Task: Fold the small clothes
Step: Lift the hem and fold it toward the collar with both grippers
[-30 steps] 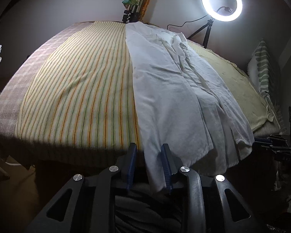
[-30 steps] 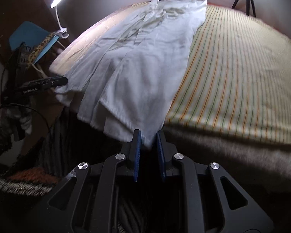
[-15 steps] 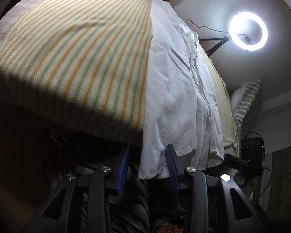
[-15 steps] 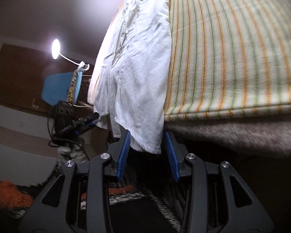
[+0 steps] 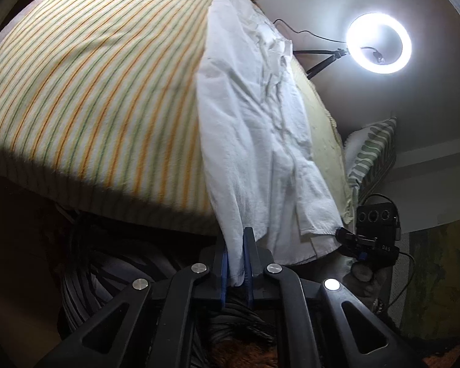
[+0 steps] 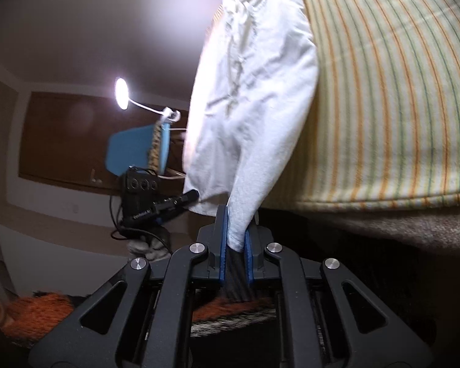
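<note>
A bed covered by a striped blanket (image 5: pixel 101 98) with orange and green lines on a pale ground fills most of both views; a grey-brown cover (image 6: pixel 398 230) shows under the blanket's near edge in the right wrist view. A white garment (image 5: pixel 254 141) lies lengthwise on the blanket, folded into a long narrow strip, creased along its middle, with its near end hanging over the bed's edge. The cloth is thin, plain and slightly wrinkled, with a stitched hem at the hanging end. A striped pillow (image 5: pixel 374 147) lies at the far side of the bed. A lit ring lamp (image 5: pixel 378 43) stands on a tripod behind the bed, and a small clip lamp (image 6: pixel 121 93) glows beside a blue chair (image 6: pixel 135 153). The left gripper (image 5: pixel 236 260) has just closed its jaws and pinches one hanging corner of the garment between its blue pads. The right gripper (image 6: pixel 236 239) has likewise just closed and pinches the other hanging corner (image 6: pixel 240 220).
</note>
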Demonstrator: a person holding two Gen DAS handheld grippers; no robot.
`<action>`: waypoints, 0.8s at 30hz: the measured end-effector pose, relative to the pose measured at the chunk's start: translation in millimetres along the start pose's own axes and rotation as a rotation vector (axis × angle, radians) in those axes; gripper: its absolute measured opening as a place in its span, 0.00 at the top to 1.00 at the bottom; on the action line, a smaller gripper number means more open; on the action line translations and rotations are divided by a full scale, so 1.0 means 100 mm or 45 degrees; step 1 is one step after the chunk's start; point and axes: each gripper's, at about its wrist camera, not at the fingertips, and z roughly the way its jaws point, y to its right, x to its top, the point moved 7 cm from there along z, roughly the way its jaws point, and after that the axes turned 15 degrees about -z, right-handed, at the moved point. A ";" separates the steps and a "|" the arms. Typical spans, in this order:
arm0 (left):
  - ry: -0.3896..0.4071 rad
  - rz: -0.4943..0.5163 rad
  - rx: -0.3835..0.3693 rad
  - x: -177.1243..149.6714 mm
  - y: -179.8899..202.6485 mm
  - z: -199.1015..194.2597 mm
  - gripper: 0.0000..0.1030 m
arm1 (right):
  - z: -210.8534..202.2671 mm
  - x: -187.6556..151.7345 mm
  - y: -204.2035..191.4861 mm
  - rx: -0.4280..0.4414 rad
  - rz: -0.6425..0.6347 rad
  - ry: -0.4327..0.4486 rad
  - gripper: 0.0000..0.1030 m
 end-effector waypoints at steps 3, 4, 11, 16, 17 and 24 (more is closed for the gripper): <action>-0.004 0.008 -0.058 0.09 0.19 -0.05 0.95 | -0.05 0.15 -0.09 0.038 -0.008 0.055 0.90; 0.000 0.011 -0.082 0.14 0.27 -0.07 0.96 | -0.07 0.23 -0.12 0.051 -0.010 0.077 0.90; 0.040 0.074 -0.173 0.54 0.74 -0.09 0.96 | -0.24 0.78 -0.21 0.050 -0.097 0.195 0.90; 0.103 0.115 -0.176 0.96 0.99 -0.07 0.96 | -0.28 1.26 -0.08 0.002 -0.095 0.262 0.90; 0.113 0.104 -0.177 1.05 1.02 -0.03 0.96 | -0.27 1.37 -0.02 -0.009 -0.084 0.271 0.90; 0.152 0.029 -0.122 1.76 1.02 0.27 0.95 | -0.14 1.95 0.38 -0.144 -0.034 0.267 0.90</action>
